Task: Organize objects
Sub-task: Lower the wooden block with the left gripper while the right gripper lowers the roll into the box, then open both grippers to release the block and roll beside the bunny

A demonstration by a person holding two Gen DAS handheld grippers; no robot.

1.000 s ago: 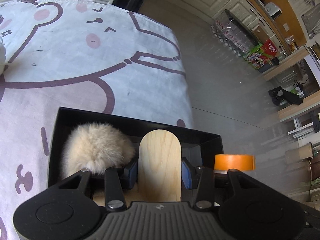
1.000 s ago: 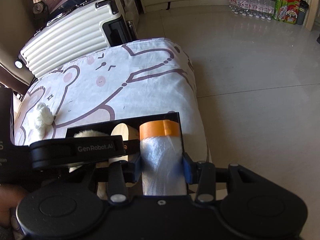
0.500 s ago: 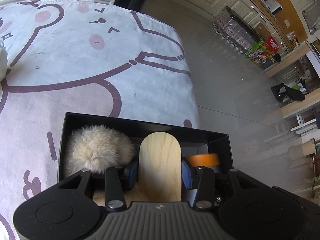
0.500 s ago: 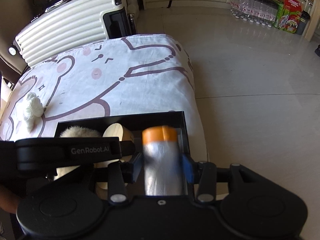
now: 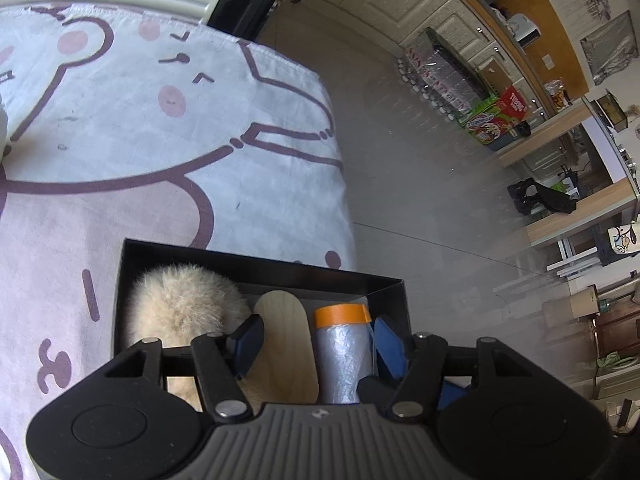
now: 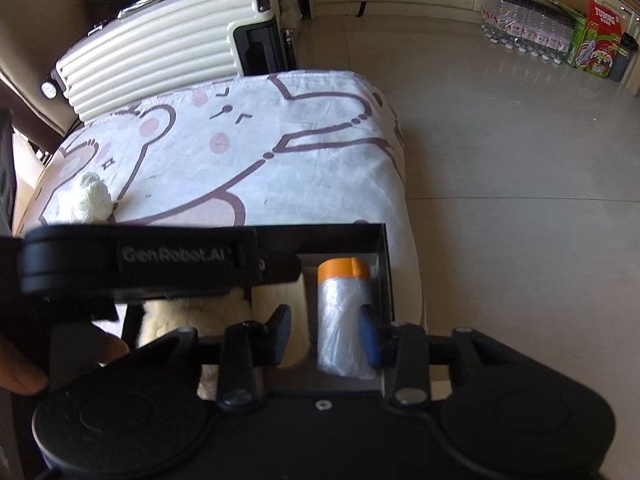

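Three things lie side by side in the black box (image 5: 384, 280), which sits at the near right edge of the cartoon-printed sheet (image 5: 120, 152) on the bed. Low left in the left wrist view, a cream fur pompom (image 5: 180, 304) fills the box's left end; beside it to the right lies a rounded wooden piece (image 5: 284, 344), and right of that a roll of clear plastic film with an orange end (image 5: 342, 344). The left gripper (image 5: 316, 340) reaches into the box with its blue-padded fingers (image 5: 246, 340) parted and widening, standing either side of the wooden piece and the roll with no clear press on either. In the right wrist view, a white yarn bundle (image 6: 94, 200) rests on the sheet at middle left, the left gripper's black body crosses the left half of the frame, and a hand (image 6: 20, 372) shows at the lower left edge. Toward the lower centre, the right gripper (image 6: 324, 334) has its fingers (image 6: 366, 338) around the roll, drawing inward: the right pad is at the film, the left one stands off it. A ribbed cream suitcase (image 6: 160, 52) stands behind the bed at upper left.
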